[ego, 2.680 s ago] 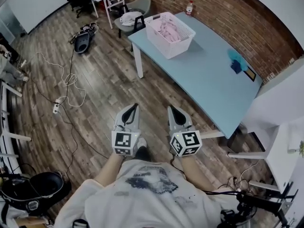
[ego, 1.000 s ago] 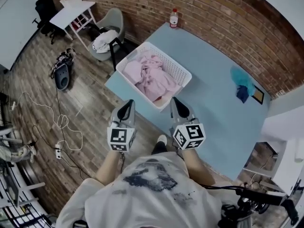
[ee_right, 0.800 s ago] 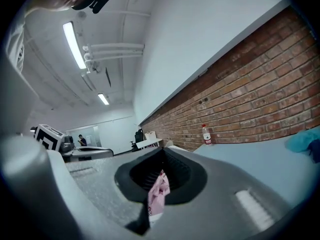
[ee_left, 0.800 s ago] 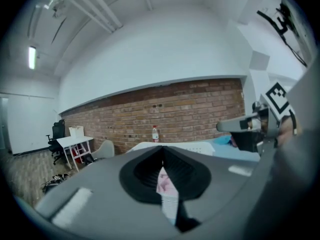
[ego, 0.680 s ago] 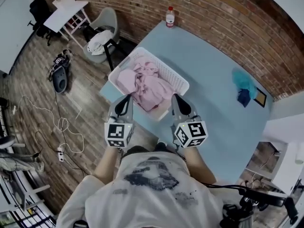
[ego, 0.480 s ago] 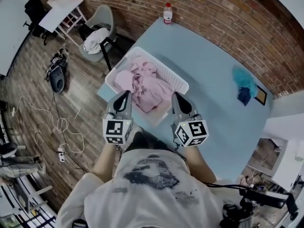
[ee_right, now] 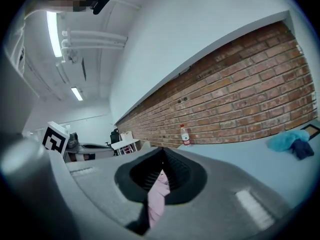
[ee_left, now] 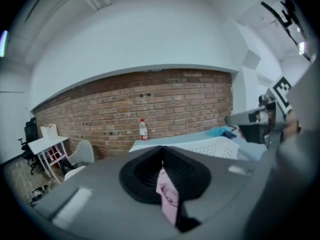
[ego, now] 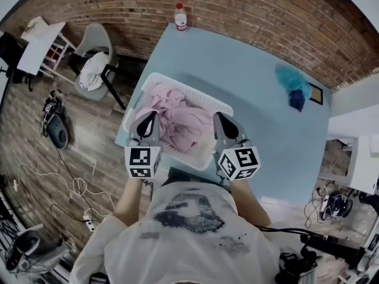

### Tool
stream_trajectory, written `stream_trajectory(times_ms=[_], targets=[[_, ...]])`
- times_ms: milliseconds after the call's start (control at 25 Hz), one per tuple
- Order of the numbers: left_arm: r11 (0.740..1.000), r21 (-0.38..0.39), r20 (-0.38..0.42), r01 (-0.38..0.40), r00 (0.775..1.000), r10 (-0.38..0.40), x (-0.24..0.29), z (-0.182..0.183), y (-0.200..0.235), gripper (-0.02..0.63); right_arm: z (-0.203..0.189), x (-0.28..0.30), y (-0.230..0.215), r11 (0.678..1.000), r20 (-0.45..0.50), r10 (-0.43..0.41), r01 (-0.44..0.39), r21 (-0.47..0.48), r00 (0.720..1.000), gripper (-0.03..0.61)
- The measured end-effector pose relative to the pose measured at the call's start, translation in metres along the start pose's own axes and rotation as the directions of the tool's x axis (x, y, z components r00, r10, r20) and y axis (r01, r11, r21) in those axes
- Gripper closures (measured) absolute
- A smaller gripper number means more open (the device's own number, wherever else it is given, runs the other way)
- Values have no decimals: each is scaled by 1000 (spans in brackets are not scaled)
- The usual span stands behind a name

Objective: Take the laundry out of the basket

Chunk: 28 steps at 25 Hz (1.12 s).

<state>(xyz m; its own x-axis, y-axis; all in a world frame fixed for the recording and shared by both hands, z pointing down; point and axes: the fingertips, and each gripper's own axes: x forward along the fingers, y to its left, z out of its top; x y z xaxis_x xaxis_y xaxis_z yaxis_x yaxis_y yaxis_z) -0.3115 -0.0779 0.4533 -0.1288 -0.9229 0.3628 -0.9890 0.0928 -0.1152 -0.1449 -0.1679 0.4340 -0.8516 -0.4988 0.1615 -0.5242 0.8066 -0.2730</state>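
**A:** Left of the basket (ego: 190, 91), what have you got?

**B:** A grey chair (ego: 96, 42) on the wooden floor, well apart from the basket, with a white cloth (ego: 92, 76) dumped on its seat. Then comes my left tool (ego: 152, 115). From the head view it lies across the basket's left side, tip pointing away from me.

**A:** Is it gripping anything?

**B:** No. Its jaws are clenched together on nothing. In its own view a sliver of pink shows through the slot under the tips, but that is only the pile beyond.

**A:** And the basket itself?

**B:** White, with slotted walls, sitting on the near-left corner of the pale blue desk (ego: 254, 129). The laundry (ego: 177, 120) is in it, a crumpled pink heap that fills most of the inside. Beyond the basket, at the far edge of the desk by the brick wall (ego: 249, 10), a bottle (ego: 180, 16) stands upright.

**A:** The other side?

**B:** My right tool (ego: 218, 116) lies across the basket's right-hand near rim, also clenched and also gripping nothing, with the same pink sliver in its slot. I cannot tell how high either tool is above the rim. Well to the right of the basket, a teal cloth (ego: 289, 77) lies on the desk, touching a dark blue cloth (ego: 296, 99).
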Motion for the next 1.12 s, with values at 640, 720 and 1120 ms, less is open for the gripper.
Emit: stream_trajectory(times_ms=[640,720,1120], targets=[[865,115,-101,488,872,-479,61,-8,-22,584,-1,17,-4,967,41,-253,251,38,967,580],[831,125,-111,541,840,-531,63,-10,-31,554,-1,15,-5,963,46,-269,267,43,962,580],[677,193,-229,711,703,-673,71,-25,-58,409,-6,8,-14,947,58,-320,316,66,946,581]])
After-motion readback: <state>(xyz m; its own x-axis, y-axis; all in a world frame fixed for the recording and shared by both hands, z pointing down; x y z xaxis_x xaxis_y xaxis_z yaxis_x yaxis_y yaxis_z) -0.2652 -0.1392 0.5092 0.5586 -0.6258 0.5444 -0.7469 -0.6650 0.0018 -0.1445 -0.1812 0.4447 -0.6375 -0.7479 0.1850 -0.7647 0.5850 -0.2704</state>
